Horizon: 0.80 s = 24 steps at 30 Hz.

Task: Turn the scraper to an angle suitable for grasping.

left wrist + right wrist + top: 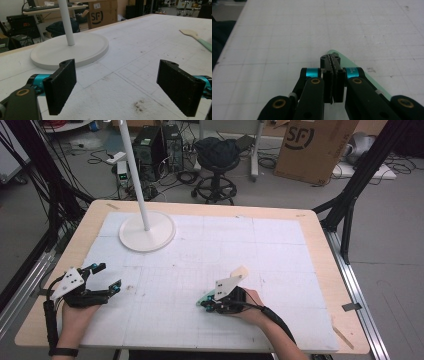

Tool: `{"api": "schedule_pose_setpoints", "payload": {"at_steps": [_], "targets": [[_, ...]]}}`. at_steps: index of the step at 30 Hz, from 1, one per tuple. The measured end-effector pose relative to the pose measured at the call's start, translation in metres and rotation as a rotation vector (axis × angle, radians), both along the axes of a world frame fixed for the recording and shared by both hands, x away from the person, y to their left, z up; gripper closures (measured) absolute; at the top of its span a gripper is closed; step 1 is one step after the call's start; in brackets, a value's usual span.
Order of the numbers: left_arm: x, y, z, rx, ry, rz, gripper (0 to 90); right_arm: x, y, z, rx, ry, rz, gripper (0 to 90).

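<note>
We judge the spatula (pixel 197 37) light and stiff, best taken by its green handle (right gripper (pixel 333 75) closed beside it, left gripper (pixel 125 87) open).

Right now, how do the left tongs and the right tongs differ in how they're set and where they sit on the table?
The left tongs stand wide open with nothing between the jaws, while the right tongs are shut tight, pads together. The left tongs sit near the table's left edge and face the round lamp base; the right tongs sit right of the middle, over a spatula with a pale green handle. Both are hand-held, black with blue collars, low over the white mat.
</note>
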<state>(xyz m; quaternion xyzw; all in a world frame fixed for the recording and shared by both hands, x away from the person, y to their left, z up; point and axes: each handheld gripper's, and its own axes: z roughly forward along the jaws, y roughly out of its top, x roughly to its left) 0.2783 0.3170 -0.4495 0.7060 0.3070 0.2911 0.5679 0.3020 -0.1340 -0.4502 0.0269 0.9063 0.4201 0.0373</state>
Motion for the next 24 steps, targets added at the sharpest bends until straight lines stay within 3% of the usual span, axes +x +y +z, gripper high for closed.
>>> {"api": "schedule_pose_setpoints", "payload": {"at_steps": [10,11,12,14,16,18,19,21,24], "targets": [[0.000,0.000,0.000,0.001,0.000,0.000,16.7,0.040,0.026,0.004,-0.041,-0.020,-0.104,89.9],[0.000,0.000,0.000,0.001,0.000,0.000,16.7,0.045,0.028,0.004,-0.041,-0.028,-0.123,89.9],[0.000,0.000,0.000,0.000,0.000,0.000,16.7,0.057,0.031,0.004,-0.040,-0.004,-0.157,89.9],[0.000,0.000,0.000,0.001,0.000,-0.002,16.7,0.067,0.034,0.005,-0.054,-0.034,-0.206,89.9],[0.000,0.000,0.000,0.002,-0.001,-0.003,16.7,0.079,0.035,0.005,-0.053,-0.008,-0.248,89.9],[0.000,-0.001,0.000,0.003,-0.002,-0.003,16.7,0.084,0.035,0.006,-0.059,-0.015,-0.279,89.9],[0.000,-0.001,0.000,0.004,-0.003,-0.003,16.7,0.095,0.036,0.006,-0.069,-0.034,-0.321,89.9],[0.000,-0.001,0.000,0.004,-0.004,-0.003,16.7,0.105,0.036,0.007,-0.074,-0.017,-0.368,89.9],[-0.001,-0.001,0.000,0.007,-0.005,-0.003,16.7,0.119,0.035,0.008,-0.092,-0.027,-0.435,89.9]]}}
